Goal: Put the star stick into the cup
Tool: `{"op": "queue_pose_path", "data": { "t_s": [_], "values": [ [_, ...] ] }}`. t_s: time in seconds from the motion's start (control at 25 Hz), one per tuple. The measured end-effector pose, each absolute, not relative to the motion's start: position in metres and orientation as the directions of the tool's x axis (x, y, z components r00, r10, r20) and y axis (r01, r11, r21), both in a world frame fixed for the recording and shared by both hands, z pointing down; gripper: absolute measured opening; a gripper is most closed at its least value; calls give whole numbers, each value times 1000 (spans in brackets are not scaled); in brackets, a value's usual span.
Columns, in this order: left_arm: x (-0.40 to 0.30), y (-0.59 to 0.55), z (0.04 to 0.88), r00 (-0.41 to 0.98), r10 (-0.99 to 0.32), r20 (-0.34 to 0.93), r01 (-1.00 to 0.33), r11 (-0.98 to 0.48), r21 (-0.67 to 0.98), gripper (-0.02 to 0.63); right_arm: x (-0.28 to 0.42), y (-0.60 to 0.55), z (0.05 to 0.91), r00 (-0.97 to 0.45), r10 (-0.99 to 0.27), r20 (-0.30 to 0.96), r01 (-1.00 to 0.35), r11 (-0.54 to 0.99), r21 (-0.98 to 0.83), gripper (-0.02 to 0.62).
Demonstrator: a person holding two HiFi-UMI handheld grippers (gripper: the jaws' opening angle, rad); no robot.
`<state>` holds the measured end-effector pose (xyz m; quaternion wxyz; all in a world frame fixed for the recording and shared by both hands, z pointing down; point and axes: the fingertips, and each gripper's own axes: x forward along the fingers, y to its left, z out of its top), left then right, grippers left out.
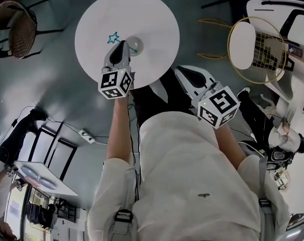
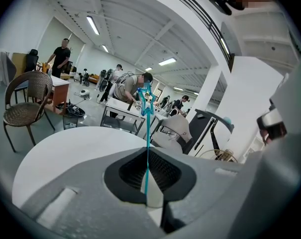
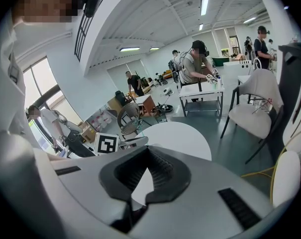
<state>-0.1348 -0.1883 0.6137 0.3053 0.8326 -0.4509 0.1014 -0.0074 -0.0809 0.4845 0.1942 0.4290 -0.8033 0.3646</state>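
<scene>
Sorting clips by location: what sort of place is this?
Probably a large open-plan workroom or lab: people working at tables, overhead strip lights, and a wicker chair beside a round white table.

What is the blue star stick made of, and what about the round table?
The star stick looks like thin blue plastic: bright, even colour, very slim, though I can't be sure. The table has a smooth, matte white top, perhaps painted wood or laminate; no grain shows.

Thin teal star stick, upright, star topmost, near small grey cup
</scene>
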Motion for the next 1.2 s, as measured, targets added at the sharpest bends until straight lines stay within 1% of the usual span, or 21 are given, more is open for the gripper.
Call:
{"op": "queue_pose_path", "data": {
  "t_s": [0.36, 0.88, 1.2],
  "values": [
    [-124, -195, 619, 554, -696, 457, -827, -397, 398, 14, 7, -84, 487, -556, -548, 624, -831, 351, -432, 8],
    [-140, -209, 629, 531, -698, 481, -843, -375, 386, 14, 3, -85, 490, -548, -547, 633, -836, 334, -436, 8],
    [-140, -209, 636, 509, -700, 501, -855, -346, 386, 14, 12, -83, 492, -541, -551, 635, -840, 320, -438, 8]
  ]
}}
